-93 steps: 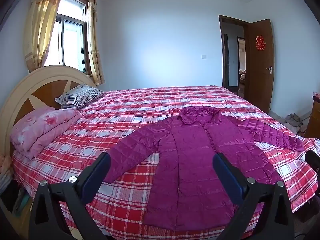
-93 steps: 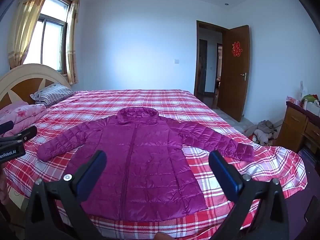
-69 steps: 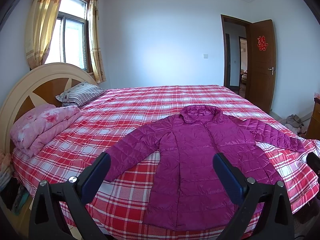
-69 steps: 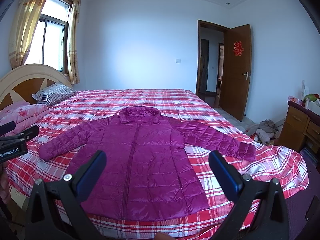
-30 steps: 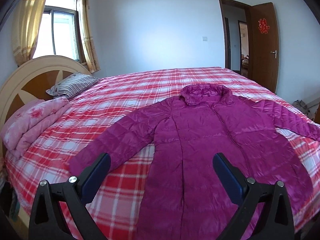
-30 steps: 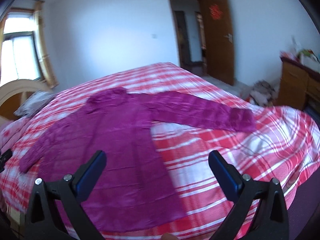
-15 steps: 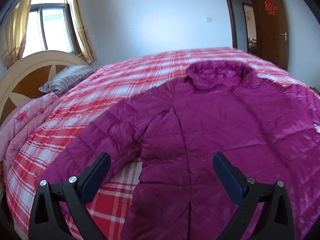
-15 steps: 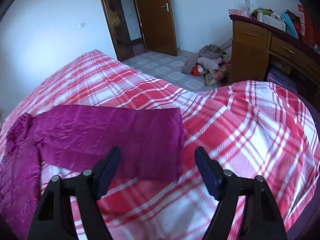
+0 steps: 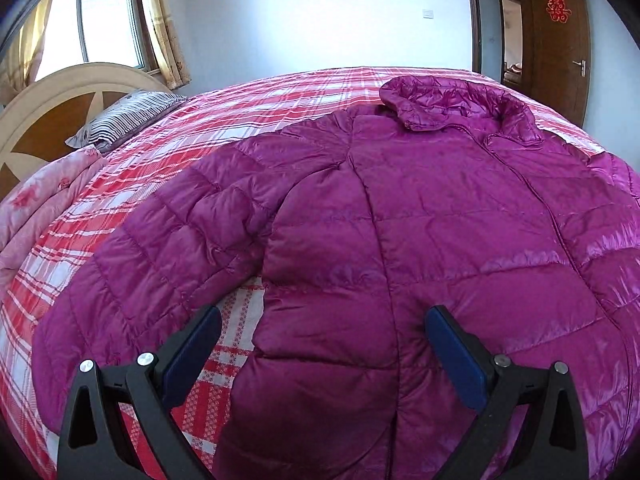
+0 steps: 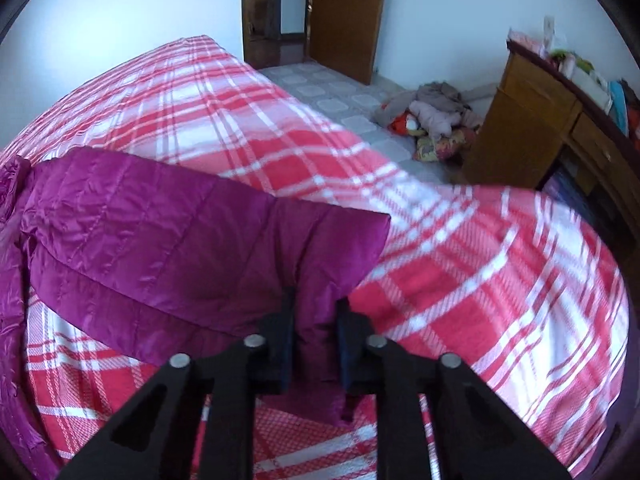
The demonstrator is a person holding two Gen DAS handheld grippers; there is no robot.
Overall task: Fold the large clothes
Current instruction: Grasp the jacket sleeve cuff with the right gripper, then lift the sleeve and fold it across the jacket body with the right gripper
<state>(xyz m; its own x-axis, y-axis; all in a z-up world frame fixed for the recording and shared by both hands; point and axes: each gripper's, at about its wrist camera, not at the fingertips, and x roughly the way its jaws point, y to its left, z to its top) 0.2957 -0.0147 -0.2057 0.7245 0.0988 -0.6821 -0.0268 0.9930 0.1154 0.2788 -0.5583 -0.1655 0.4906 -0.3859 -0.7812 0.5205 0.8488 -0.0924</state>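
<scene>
A magenta quilted jacket [image 9: 440,220] lies face up and spread flat on the red plaid bed [image 9: 240,120], collar toward the far side. My left gripper [image 9: 320,352] hovers open just over the jacket's side panel below the armpit, with its left finger above the gap beside the left sleeve [image 9: 160,248]. In the right wrist view the other sleeve [image 10: 180,232] stretches across the bed cover [image 10: 460,272]. My right gripper [image 10: 314,320] is closing its jaws on that sleeve's cuff end, and the fabric bunches between the pads.
A round wooden headboard [image 9: 52,100], a striped pillow [image 9: 120,120] and a folded pink quilt [image 9: 36,208] sit at the left. On the right of the bed are a tiled floor with a clothes pile [image 10: 432,116], a wooden desk [image 10: 532,120] and an open door [image 10: 344,12].
Both grippers moved in and down toward the jacket. The right one swung to the right sleeve's cuff and went from wide open to pinching it. The left one stayed open.
</scene>
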